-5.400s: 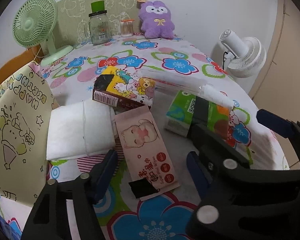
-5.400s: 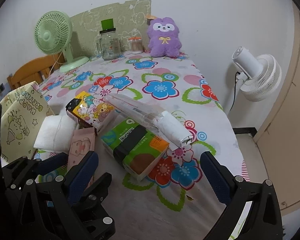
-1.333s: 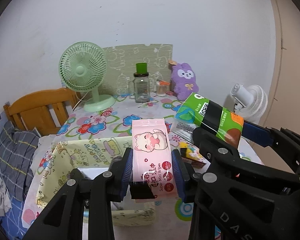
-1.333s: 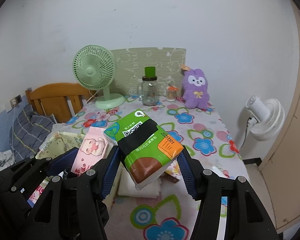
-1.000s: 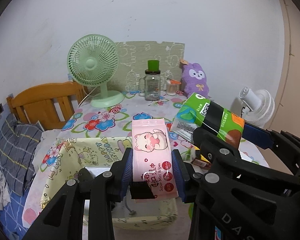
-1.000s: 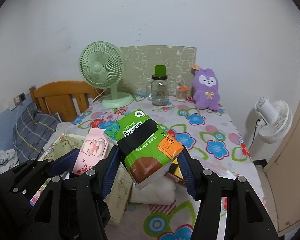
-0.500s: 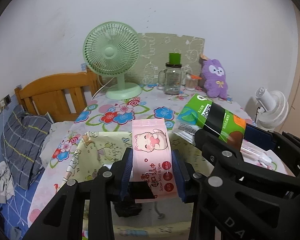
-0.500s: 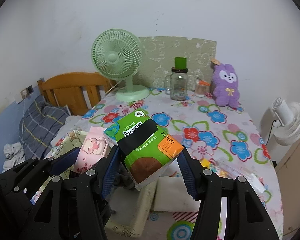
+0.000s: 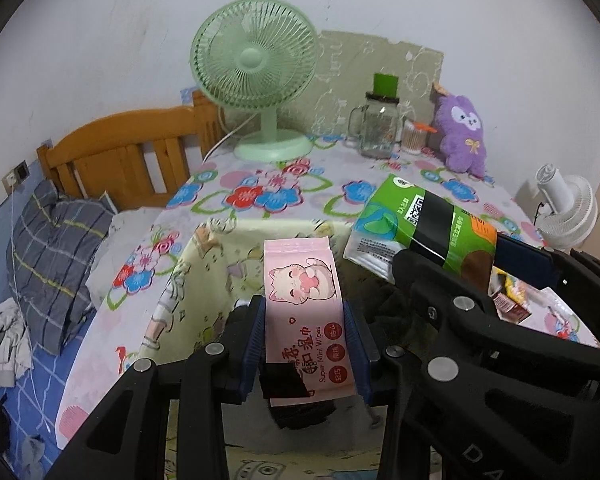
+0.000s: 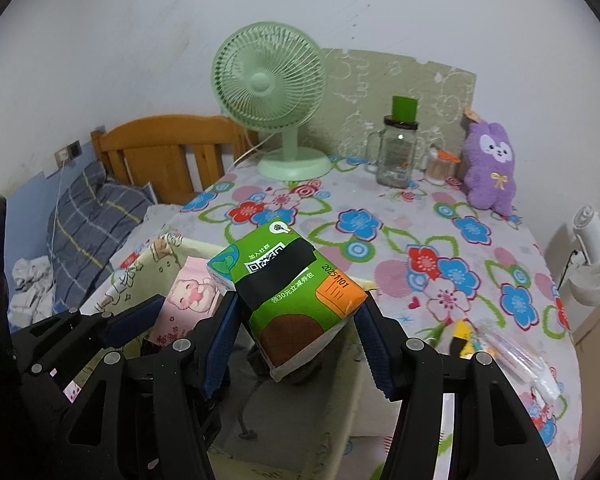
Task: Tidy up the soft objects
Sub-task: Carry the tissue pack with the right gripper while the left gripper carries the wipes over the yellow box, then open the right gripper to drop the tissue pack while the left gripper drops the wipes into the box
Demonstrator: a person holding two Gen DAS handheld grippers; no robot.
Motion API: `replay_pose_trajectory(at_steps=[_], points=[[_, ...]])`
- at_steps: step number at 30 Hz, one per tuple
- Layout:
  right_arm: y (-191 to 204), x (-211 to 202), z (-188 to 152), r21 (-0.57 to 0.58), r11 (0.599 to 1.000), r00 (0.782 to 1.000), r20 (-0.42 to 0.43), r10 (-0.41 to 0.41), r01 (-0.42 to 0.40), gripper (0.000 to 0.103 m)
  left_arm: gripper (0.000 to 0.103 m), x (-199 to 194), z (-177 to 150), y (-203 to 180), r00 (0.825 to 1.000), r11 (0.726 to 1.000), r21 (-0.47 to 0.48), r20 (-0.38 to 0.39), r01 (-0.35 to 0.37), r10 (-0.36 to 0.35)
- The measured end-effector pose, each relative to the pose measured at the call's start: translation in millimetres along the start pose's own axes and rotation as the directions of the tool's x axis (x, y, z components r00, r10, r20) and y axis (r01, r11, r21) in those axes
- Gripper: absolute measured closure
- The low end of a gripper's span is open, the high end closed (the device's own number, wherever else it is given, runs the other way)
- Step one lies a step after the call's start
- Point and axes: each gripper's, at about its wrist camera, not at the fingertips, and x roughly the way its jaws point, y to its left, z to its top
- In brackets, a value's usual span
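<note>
Both grippers had shifted from above the table to over the pale cartoon-print fabric bin (image 9: 204, 264). Left gripper (image 9: 304, 344) was clamped on the pink wipes pack (image 9: 300, 292); right gripper (image 10: 298, 344) was clamped, jaws wider, on the green tissue pack (image 10: 288, 280). Both packs hung over the bin's opening.

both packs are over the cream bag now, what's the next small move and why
Probably lower both a little further, then release. The left gripper clamps the pink wipes pack and the right gripper the green tissue pack, both above the open fabric bag, not yet inside.
</note>
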Motion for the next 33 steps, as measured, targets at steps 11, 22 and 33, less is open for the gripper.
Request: replay_pose_trajectory(at_steps=[11, 22, 33], points=[[16.3, 23.4, 1.7, -0.057, 0.998, 0.998, -0.057, 0.032, -0.035, 0.04, 0.061, 12.9, -4.6, 15.4, 0.998, 1.0, -0.017, -0.066, 0.0, -0.001], [13.0, 30.3, -0.6, -0.021, 0.998, 0.988, -0.143, 0.057, -0.061, 0.024, 0.037, 9.3, -4.5, 7.7, 0.995, 0.999, -0.01, -0.089, 0.048, -0.049], [6.6, 8.8, -1.2, -0.042, 0.999, 0.998, -0.065, 0.022, -0.025, 0.014, 0.02, -5.3, -5.9, -4.0, 0.998, 1.0, 0.012, -0.056, 0.027, -0.026]])
